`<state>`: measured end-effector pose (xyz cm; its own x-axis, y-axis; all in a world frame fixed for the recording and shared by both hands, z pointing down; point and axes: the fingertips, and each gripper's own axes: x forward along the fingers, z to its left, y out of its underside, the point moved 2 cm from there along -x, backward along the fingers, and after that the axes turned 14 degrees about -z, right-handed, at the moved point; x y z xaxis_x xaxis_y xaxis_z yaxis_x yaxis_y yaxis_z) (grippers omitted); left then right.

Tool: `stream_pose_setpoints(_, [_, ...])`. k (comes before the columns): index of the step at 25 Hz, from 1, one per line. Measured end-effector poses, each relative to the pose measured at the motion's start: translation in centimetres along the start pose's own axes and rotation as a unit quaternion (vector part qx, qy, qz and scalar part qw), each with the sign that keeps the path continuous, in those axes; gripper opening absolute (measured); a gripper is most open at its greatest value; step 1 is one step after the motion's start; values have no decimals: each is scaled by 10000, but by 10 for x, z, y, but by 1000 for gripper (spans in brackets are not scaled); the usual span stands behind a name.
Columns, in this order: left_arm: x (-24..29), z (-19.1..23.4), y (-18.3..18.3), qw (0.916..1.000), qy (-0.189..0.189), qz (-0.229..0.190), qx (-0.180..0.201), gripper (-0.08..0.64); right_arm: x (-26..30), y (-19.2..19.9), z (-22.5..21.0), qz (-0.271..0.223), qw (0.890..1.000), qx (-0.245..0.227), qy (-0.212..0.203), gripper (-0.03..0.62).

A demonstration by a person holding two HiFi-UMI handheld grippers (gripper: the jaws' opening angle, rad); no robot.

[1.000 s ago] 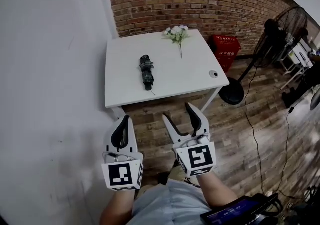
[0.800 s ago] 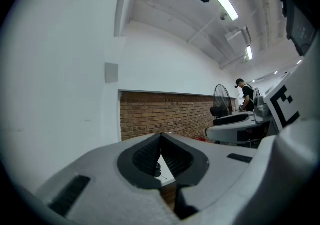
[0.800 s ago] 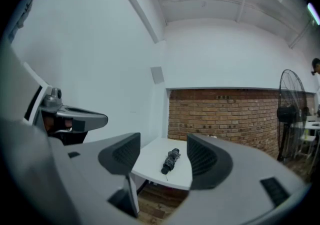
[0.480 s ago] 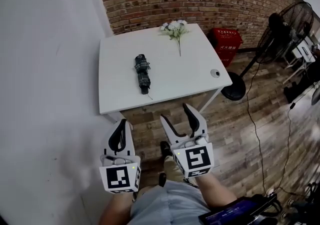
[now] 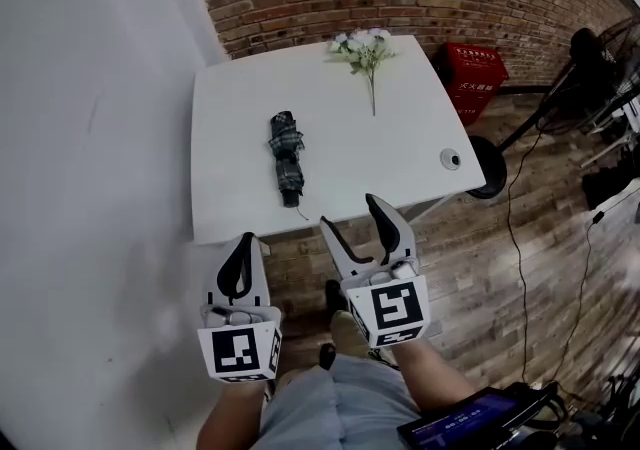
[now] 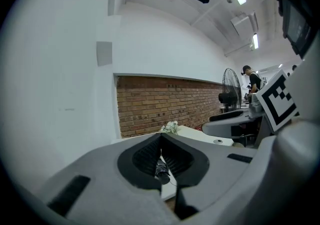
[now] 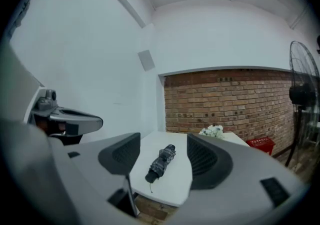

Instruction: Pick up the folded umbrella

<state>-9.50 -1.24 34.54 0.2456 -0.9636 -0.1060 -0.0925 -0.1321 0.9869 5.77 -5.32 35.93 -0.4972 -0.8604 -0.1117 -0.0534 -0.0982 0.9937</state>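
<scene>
The folded umbrella [image 5: 286,158], dark plaid, lies lengthwise on the white table [image 5: 400,148], its handle end toward the near edge. Both grippers hover over the wooden floor short of that edge and touch nothing. My left gripper [image 5: 247,240] is shut, its tips together and empty. In the left gripper view, the umbrella's end [image 6: 161,171] shows through the small hollow between the shut pads of the gripper [image 6: 161,137]. My right gripper [image 5: 350,213] is open and empty. In the right gripper view the umbrella [image 7: 161,161] lies ahead between the spread jaws of the gripper [image 7: 162,143], well beyond them.
A sprig of white flowers [image 5: 365,46] lies at the table's far edge and a small round object [image 5: 451,159] near its right edge. A red crate [image 5: 477,81] and a standing fan [image 5: 600,58] are to the right. Brick wall behind, white wall on the left.
The table and umbrella have come closer and lower in the head view as both grippers moved forward toward the near edge. Jaws unchanged.
</scene>
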Motion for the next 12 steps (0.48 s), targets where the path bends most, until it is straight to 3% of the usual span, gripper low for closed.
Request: stream_pose_setpoints(12, [89, 18, -8, 9995, -189, -25, 235, 6, 95, -7, -44, -160, 9993, 220, -273, 295])
